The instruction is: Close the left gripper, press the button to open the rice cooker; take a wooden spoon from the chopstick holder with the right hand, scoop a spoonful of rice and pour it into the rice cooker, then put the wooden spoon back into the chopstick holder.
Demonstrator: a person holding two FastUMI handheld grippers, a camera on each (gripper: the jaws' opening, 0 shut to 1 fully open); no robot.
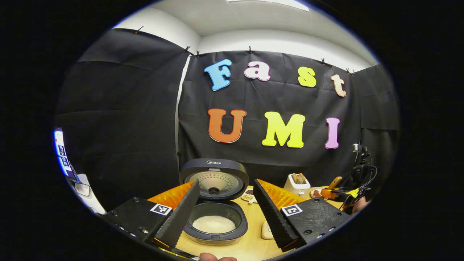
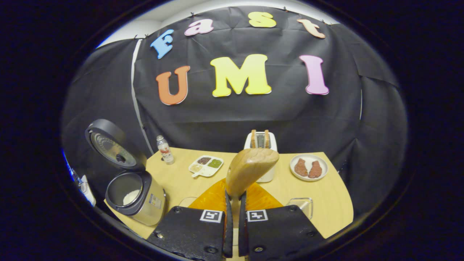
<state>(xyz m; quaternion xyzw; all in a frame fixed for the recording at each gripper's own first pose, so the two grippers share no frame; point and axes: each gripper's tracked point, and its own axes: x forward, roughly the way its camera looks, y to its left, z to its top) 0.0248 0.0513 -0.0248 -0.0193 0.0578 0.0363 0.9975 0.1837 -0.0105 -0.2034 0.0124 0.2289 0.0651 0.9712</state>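
Rice cooker [image 1: 214, 203] is seen dead ahead in the left gripper view, its lid raised upright at the back and white rice lying in the dark inner pot. The left gripper [image 1: 224, 214] is held low and level before it, its two ribbed black fingers spread wide — nothing is gripped between them, and the pot's opening is framed in the gap. A fingertip of the holding hand is glimpsed at the bottom edge.

In the right gripper view, the right gripper [image 2: 235, 217] is held above the wooden table [image 2: 326, 203], pointed toward the back wall. Its fingers are drawn nearly together and pressed on the handle of the wooden spoon [image 2: 250, 170], which is carried upright with its bowl raised in front of the white toaster [image 2: 261, 145]. Whether rice lies in the bowl cannot be told. The cooker is placed well off to the left, at the table's near left corner, with its lid open.

Open tabletop is left between the spoon and the cooker. Further back are set a small bottle [image 2: 165, 149], a divided dish [image 2: 206, 165] and, to the right, a plate [image 2: 309, 167] with two brown pieces. A clear container [image 2: 301, 206] is set just right of the gripper, near the table's front edge — the chopstick holder cannot be made out with certainty.
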